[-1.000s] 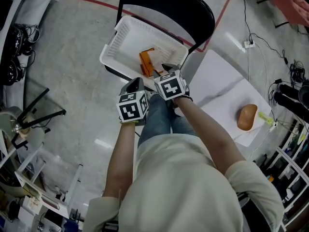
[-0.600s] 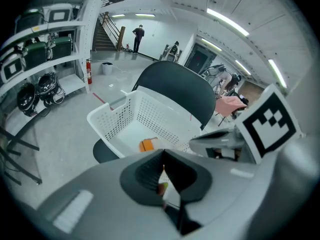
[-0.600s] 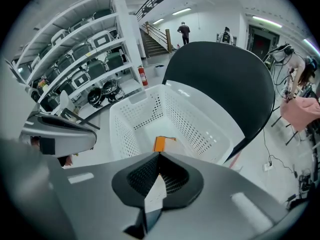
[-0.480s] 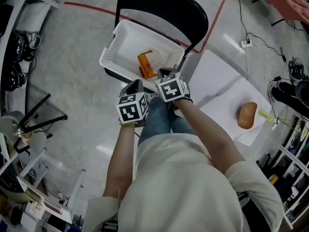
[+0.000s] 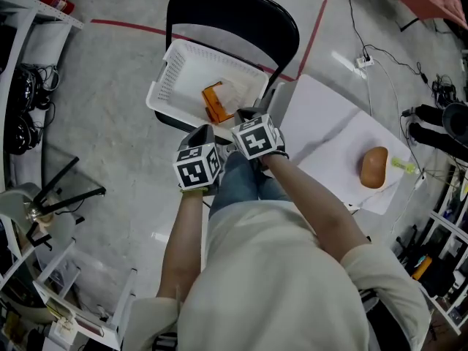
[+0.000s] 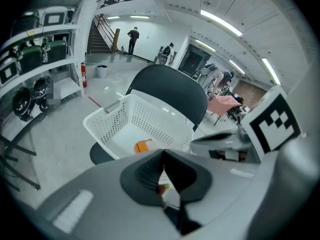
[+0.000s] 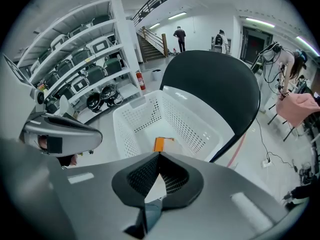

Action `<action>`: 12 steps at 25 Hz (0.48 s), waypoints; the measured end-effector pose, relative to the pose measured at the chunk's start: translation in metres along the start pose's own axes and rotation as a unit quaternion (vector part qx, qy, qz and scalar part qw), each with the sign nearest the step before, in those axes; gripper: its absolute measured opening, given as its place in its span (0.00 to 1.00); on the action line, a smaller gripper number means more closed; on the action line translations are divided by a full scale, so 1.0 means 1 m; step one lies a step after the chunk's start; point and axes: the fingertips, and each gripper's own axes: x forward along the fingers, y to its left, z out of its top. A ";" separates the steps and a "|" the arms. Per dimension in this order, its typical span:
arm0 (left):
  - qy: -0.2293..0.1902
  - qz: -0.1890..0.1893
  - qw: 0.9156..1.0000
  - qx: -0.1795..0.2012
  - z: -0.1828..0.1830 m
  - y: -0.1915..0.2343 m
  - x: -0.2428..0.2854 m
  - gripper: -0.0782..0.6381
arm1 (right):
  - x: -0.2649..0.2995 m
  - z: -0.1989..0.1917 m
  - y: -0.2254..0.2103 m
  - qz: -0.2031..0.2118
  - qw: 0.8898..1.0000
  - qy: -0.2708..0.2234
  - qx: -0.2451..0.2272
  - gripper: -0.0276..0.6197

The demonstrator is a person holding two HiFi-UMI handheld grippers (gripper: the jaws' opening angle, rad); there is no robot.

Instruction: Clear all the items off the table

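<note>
The left gripper [image 6: 162,156] and right gripper [image 7: 159,159] have their fingers pressed together, empty. The basket [image 5: 164,86] rim lies just ahead of them, with open floor [image 5: 102,108] leftward.

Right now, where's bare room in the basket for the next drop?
Bare: basket floor between the orange packet and its left wall. Crowded: near right corner, with the packet, left gripper and right gripper.

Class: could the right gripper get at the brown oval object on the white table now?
Probably yes: the brown oval object lies uncovered on the white table, right of the right gripper, whose shut jaws must open.
</note>
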 end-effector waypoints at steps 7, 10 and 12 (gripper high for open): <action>0.007 -0.015 1.000 0.026 0.001 -0.020 -0.001 0.12 | -0.023 -0.007 -0.009 -0.011 1.000 -0.018 0.023 0.04; 0.013 -0.028 0.999 0.042 0.002 -0.033 0.002 0.12 | -0.030 -0.014 -0.019 -0.020 0.999 -0.021 0.041 0.04; 0.017 -0.036 0.998 0.053 0.003 -0.042 0.005 0.12 | -0.036 -0.018 -0.027 -0.027 0.998 -0.023 0.051 0.04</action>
